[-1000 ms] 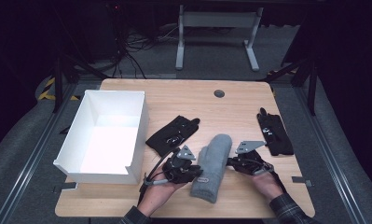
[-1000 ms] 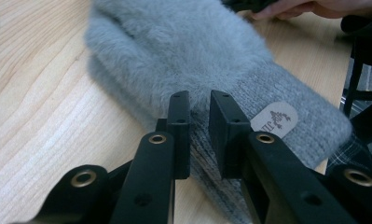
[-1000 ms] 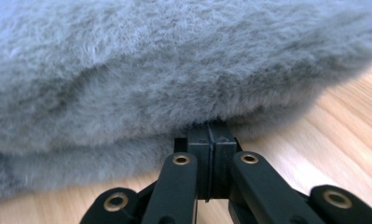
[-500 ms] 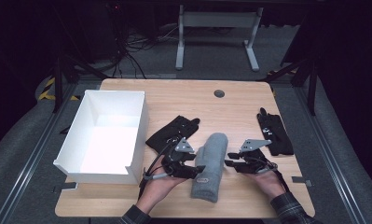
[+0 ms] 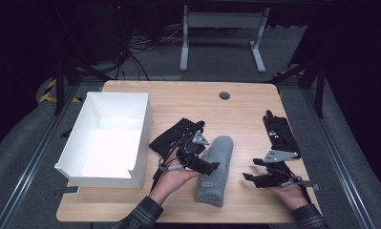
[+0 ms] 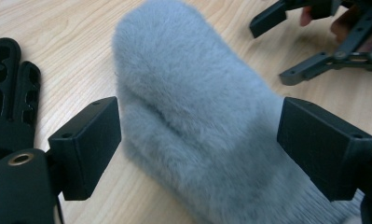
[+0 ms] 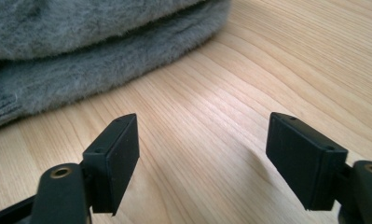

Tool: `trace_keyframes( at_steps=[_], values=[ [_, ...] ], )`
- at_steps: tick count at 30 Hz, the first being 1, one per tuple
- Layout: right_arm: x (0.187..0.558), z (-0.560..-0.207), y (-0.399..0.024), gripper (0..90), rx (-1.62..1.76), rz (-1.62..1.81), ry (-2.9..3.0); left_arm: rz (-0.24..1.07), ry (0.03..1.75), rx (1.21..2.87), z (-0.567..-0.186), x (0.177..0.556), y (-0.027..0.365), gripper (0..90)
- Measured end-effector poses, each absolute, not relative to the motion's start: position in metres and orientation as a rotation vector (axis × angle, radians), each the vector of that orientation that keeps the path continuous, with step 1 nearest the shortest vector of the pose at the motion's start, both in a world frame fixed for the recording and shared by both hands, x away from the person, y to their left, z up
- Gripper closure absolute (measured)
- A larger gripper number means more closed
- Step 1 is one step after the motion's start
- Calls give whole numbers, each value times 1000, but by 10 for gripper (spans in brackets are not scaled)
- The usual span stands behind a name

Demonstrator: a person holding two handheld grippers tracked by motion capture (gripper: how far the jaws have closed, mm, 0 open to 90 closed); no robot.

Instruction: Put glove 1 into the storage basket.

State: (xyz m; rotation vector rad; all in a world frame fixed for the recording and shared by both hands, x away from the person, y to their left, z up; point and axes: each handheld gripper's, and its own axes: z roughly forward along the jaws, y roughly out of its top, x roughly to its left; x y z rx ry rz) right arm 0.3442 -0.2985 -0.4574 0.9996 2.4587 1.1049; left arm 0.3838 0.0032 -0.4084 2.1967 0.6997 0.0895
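Here a fluffy grey mitten [image 5: 214, 169] lies flat on the wooden tabletop [image 5: 245, 107], near the front edge and about in the middle. Its rounded tip points away from the person and its knit cuff is at the near end.

The left gripper [image 5: 211, 165] is right at the mitten's left side, over the middle of it. In the left gripper view its two black fingers [image 6: 87, 147] are spread wide, one on each side of the mitten [image 6: 207, 140]. They are not squeezing it. The fur fills the gap between them, but whether the fingers touch it I cannot tell.

The right gripper [image 5: 251, 170] sits to the right of the mitten, a little apart from it, held in the person's right hand [image 5: 287, 193]. In the right gripper view its fingers [image 7: 116, 156] are spread wide too, with just bare wood between them. The mitten's [image 7: 81, 51] fuzzy edge lies farther off, at the top left of that view.

A black glove [image 5: 174, 138] lies just behind the left gripper, between the mitten and a white box [image 5: 140, 143]. The box stands open on the left side of the tabletop. Another black glove [image 5: 280, 133] lies flat near the right edge, behind the right gripper.
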Motion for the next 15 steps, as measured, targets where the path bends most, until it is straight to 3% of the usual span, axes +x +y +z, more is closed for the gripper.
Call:
trace_keyframes(
  at_steps=[15],
  values=[
    [345,-464,-296,220,970,1044,2496,81,754,2267,-439,394,-17,68]
  ],
)
